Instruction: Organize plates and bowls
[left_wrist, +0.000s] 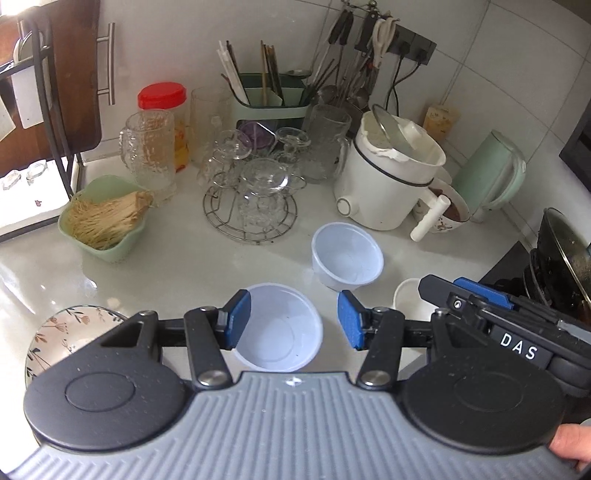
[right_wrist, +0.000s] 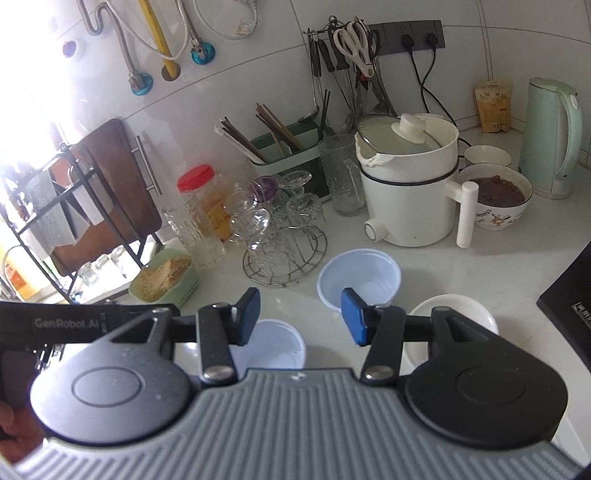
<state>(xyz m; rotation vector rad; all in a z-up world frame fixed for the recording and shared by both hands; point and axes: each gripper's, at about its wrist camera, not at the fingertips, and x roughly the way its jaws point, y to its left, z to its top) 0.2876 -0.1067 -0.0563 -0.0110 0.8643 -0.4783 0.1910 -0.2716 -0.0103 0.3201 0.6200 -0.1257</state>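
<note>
Two translucent plastic bowls stand on the white counter. In the left wrist view the near bowl (left_wrist: 279, 328) lies below my open left gripper (left_wrist: 294, 319); its left finger hangs over the bowl's rim. The far bowl (left_wrist: 347, 254) stands beyond. A floral plate (left_wrist: 62, 332) lies at the left, a small white bowl (left_wrist: 408, 301) at the right, partly hidden by the right gripper's body. In the right wrist view my open, empty right gripper (right_wrist: 300, 316) hovers between the near bowl (right_wrist: 275, 349), the far bowl (right_wrist: 360, 277) and the white bowl (right_wrist: 458, 314).
A glass rack (left_wrist: 249, 188), a white electric pot (left_wrist: 391, 177), a green noodle dish (left_wrist: 103, 218), a red-lidded jar (left_wrist: 164, 110), a food-filled bowl (right_wrist: 496, 197), a green kettle (right_wrist: 552, 136) and a utensil holder (left_wrist: 269, 98) crowd the back. A dark pan (left_wrist: 565, 258) sits at the right.
</note>
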